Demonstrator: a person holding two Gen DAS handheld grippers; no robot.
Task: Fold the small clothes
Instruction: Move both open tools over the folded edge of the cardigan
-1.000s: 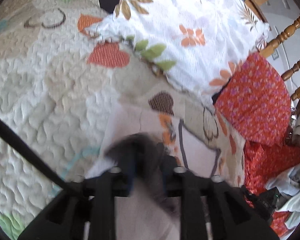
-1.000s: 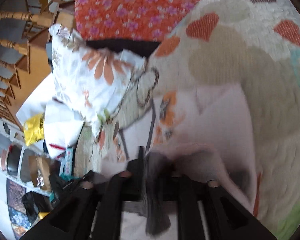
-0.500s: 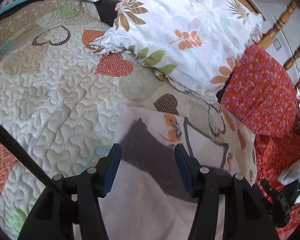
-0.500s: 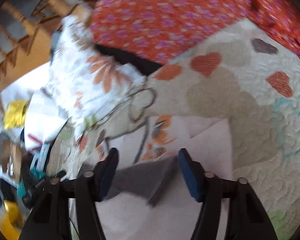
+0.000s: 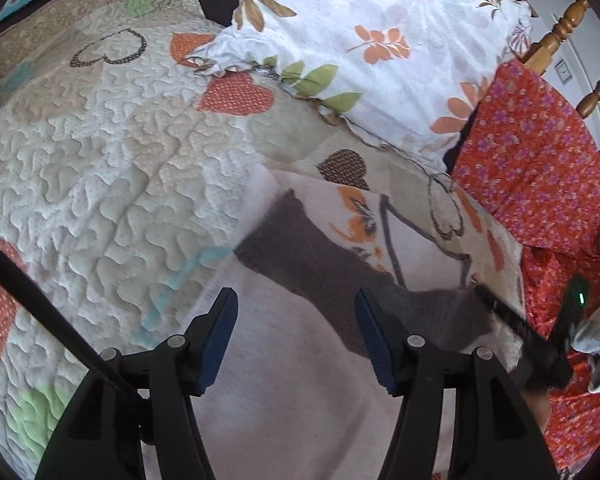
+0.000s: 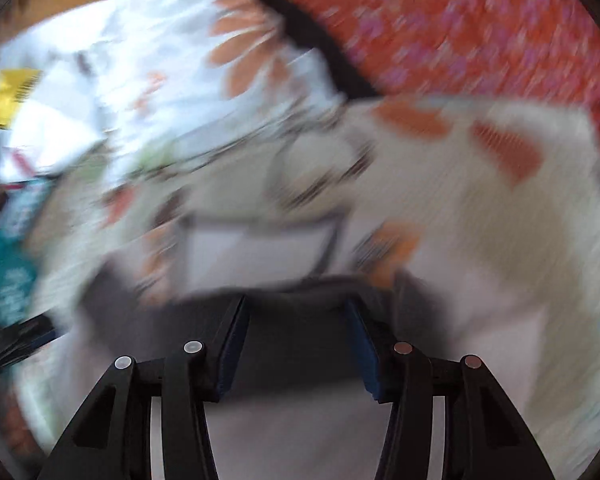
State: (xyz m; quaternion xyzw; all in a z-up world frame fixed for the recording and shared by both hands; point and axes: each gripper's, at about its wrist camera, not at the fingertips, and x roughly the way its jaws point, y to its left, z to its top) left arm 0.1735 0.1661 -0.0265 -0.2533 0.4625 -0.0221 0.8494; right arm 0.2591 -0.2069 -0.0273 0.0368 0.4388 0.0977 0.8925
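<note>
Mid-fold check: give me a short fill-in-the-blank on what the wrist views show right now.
1. The small garment lies on a quilt patterned with ___.
2. The band across the garment is dark ___.
3. The floral pillow lies beside a cloth coloured ___.
4. Between the pads of the opening left gripper nothing is ___.

Missing words: hearts; grey; red; gripped

The left gripper [image 5: 296, 312] tilts downward, jaws opening and empty; the right gripper [image 6: 296, 328] closing, nothing pinched.
</note>
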